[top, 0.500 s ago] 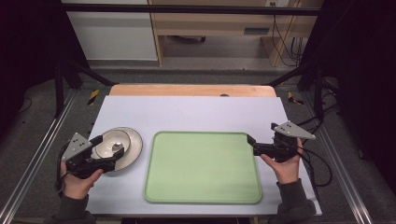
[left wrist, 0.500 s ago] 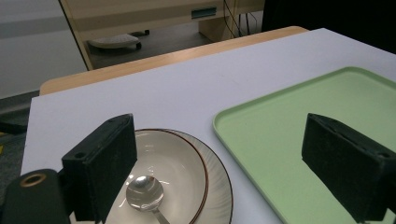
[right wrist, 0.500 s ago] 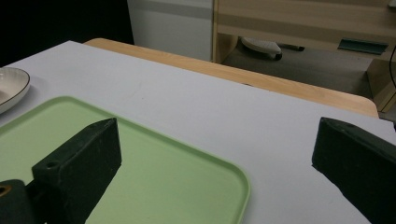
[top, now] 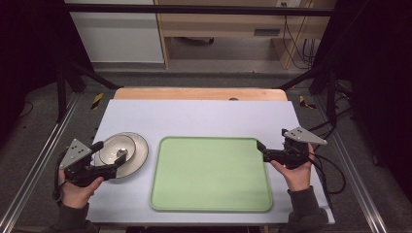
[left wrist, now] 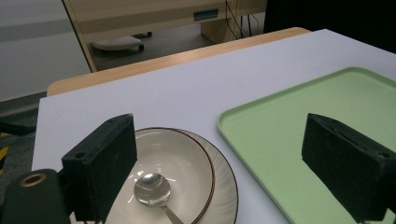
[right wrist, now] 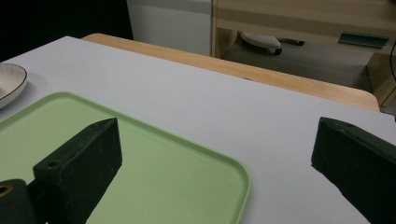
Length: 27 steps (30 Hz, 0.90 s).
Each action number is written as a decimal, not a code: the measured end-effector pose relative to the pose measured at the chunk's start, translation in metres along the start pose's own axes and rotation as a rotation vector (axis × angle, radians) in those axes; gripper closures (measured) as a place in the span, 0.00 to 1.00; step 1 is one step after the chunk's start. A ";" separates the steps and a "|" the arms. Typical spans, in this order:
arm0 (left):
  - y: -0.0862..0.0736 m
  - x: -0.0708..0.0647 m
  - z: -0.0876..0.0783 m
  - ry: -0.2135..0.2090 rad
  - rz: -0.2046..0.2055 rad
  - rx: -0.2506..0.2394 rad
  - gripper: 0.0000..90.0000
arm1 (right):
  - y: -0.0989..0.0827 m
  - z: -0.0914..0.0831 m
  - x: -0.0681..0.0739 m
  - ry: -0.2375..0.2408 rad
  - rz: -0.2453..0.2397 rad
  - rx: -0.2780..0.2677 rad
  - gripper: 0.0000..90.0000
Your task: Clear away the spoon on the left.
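Each hand-held gripper is matte black: the left hand-held gripper (top: 108, 158) and the right hand-held gripper (top: 261, 148) both carry a grey three-cornered plate dotted with small dark holes. Their jaws are blocky black wedges with a round hole near the base. Black cables trail off. Dark grey sleeves cover both forearms.
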<state>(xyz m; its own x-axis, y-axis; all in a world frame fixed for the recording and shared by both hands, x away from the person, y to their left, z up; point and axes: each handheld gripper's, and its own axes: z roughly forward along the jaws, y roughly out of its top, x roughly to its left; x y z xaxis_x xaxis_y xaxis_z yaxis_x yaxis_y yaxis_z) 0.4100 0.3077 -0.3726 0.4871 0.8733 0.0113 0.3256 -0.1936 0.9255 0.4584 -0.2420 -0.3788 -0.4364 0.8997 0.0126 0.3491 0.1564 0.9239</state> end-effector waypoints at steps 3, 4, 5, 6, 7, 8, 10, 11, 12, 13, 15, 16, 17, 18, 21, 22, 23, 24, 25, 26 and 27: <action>-0.001 0.001 -0.002 0.002 0.000 0.001 0.11 | 0.000 0.000 0.000 0.001 0.003 0.003 0.02; -0.001 0.001 -0.002 0.002 0.001 0.002 0.11 | 0.000 0.001 0.000 -0.001 -0.001 0.006 0.02; -0.001 0.002 -0.003 0.003 0.003 0.002 0.11 | 0.000 0.000 0.000 0.000 -0.002 0.005 0.02; -0.001 0.002 -0.003 0.002 0.003 0.003 0.11 | 0.000 0.000 0.000 0.002 0.003 0.004 0.02; -0.002 0.002 -0.004 0.004 0.002 0.004 0.11 | 0.000 0.000 0.000 0.001 -0.002 0.008 0.02; -0.002 0.002 -0.004 0.004 0.002 0.004 0.11 | 0.000 0.000 0.000 0.001 -0.002 0.008 0.02; -0.002 0.002 -0.005 0.006 0.002 0.005 0.11 | 0.000 0.000 0.001 0.003 -0.003 0.013 0.03; -0.002 0.003 -0.007 0.007 -0.001 0.005 0.11 | 0.000 0.001 0.001 0.006 -0.002 0.013 0.03; -0.002 0.003 -0.007 0.007 -0.001 0.005 0.11 | -0.001 0.001 0.001 0.007 -0.001 0.015 0.03; -0.003 0.003 -0.008 0.007 -0.002 0.007 0.11 | -0.001 0.001 0.001 0.008 -0.002 0.016 0.03; -0.004 0.003 -0.009 0.010 0.005 0.013 0.11 | 0.000 0.001 0.001 0.010 -0.001 0.016 0.03; -0.004 0.003 -0.009 0.010 0.005 0.013 0.11 | 0.000 0.001 0.001 0.010 -0.001 0.016 0.03; -0.005 0.003 -0.010 0.009 0.004 0.013 0.11 | 0.000 0.001 0.001 0.010 -0.002 0.016 0.03; -0.006 0.004 -0.011 0.011 0.005 0.018 0.11 | 0.000 0.000 0.001 0.012 -0.004 0.018 0.03; -0.007 0.004 -0.012 0.010 0.006 0.019 0.11 | 0.000 0.000 0.001 0.014 -0.003 0.017 0.03; -0.009 0.003 -0.013 0.011 0.006 0.021 0.11 | 0.000 0.000 0.001 0.014 -0.004 0.017 0.03; -0.009 0.003 -0.013 0.010 0.008 0.026 0.11 | 0.000 0.000 0.001 0.015 -0.002 0.018 0.03; -0.009 0.003 -0.013 0.010 0.008 0.026 0.11 | 0.000 0.000 0.001 0.015 -0.002 0.018 0.03; -0.010 0.002 -0.014 0.010 0.008 0.028 0.11 | 0.000 0.000 0.002 0.017 -0.004 0.022 0.03; -0.011 0.002 -0.014 0.011 0.009 0.030 0.11 | 0.000 0.000 0.002 0.017 -0.004 0.022 0.03; -0.012 0.002 -0.014 0.011 0.009 0.035 0.11 | -0.001 0.000 0.002 0.018 -0.002 0.023 0.03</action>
<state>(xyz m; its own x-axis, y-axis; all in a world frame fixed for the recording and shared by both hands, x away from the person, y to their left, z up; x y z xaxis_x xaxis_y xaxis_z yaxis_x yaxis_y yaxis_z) 0.3957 0.3178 -0.3786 0.4812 0.8763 0.0242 0.3495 -0.2171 0.9114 0.4577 -0.2401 -0.3794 -0.4522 0.8917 0.0175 0.3671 0.1682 0.9148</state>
